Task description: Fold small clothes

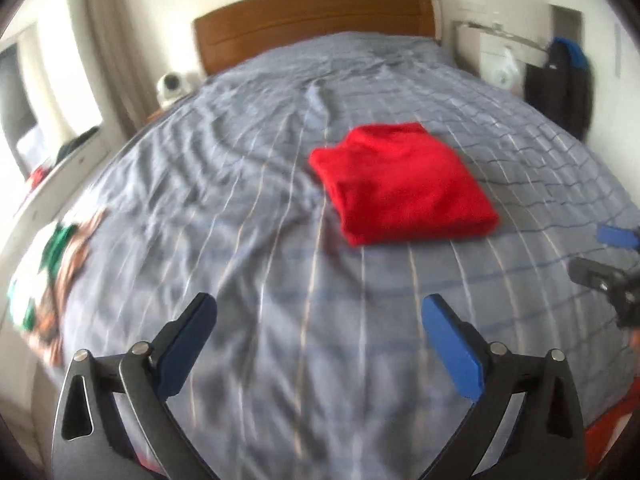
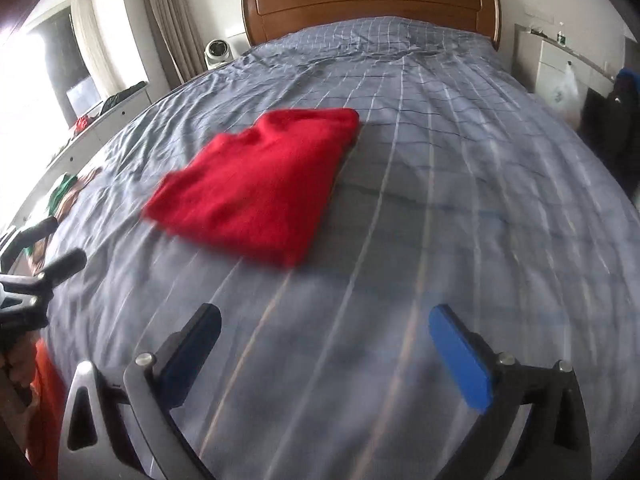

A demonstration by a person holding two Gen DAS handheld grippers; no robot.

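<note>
A red garment (image 1: 402, 184) lies folded into a neat rectangle on the grey-blue checked bedspread (image 1: 248, 208); the right wrist view shows the same red garment (image 2: 260, 182) left of centre. My left gripper (image 1: 320, 312) hangs open above the bedspread, well short of the garment, with nothing between its blue pads. My right gripper (image 2: 326, 322) is open too, over bare bedspread to the right of the garment. The right gripper's fingers (image 1: 600, 256) show at the right edge of the left wrist view. The left gripper's fingers (image 2: 56, 248) show at the left edge of the right wrist view.
A heap of green, white and brown clothes (image 1: 52, 276) lies at the bed's left edge. A wooden headboard (image 1: 316, 20) stands at the far end, a small white fan (image 2: 216, 54) beside it. A white cabinet (image 2: 556, 72) and dark hanging clothes (image 1: 564, 80) are at the right.
</note>
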